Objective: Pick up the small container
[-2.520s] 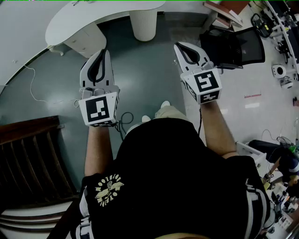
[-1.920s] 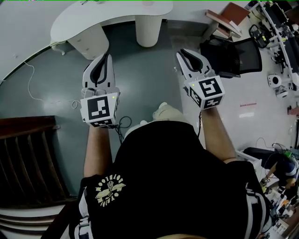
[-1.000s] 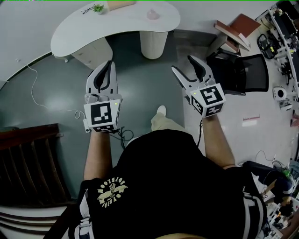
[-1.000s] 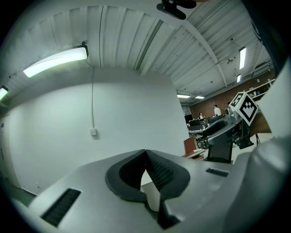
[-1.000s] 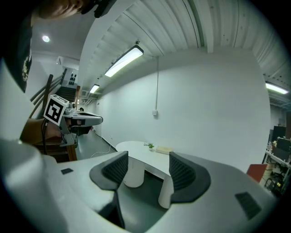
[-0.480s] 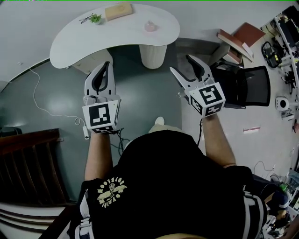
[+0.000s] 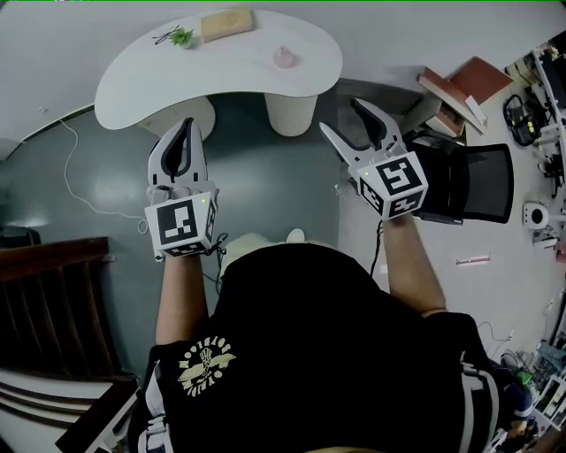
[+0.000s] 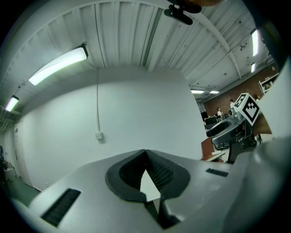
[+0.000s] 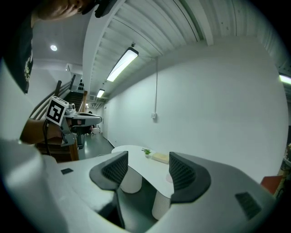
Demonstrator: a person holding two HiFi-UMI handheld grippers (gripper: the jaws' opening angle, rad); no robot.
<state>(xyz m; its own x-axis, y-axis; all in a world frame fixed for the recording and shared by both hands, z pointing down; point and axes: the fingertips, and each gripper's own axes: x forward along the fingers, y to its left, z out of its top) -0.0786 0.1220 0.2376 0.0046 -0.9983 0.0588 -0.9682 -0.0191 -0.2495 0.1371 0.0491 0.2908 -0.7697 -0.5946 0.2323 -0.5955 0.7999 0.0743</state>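
Observation:
The small pink container (image 7: 284, 57) stands on the white curved table (image 7: 150, 75) far ahead in the head view. In the right gripper view only its edge (image 9: 168, 178) shows past one finger. My left gripper (image 7: 185, 126) is shut and empty, held in the air short of the table; its tips meet (image 8: 145, 153) against a plain wall. My right gripper (image 7: 342, 118) is open and empty, also short of the table, with the table (image 9: 136, 160) seen between its jaws (image 9: 148, 167).
A tan box (image 7: 226, 23), a little green plant (image 7: 181, 36) and glasses (image 7: 162, 38) also lie on the table, which rests on two white pedestals (image 7: 292, 111). A black chair (image 7: 473, 181) and books (image 7: 464, 81) are at right, dark wooden stairs (image 7: 44, 301) at left, a cable (image 7: 80, 190) on the floor.
The view has advanced toward the table, which now shows whole with its objects. The right gripper has opened; the left has stayed shut.

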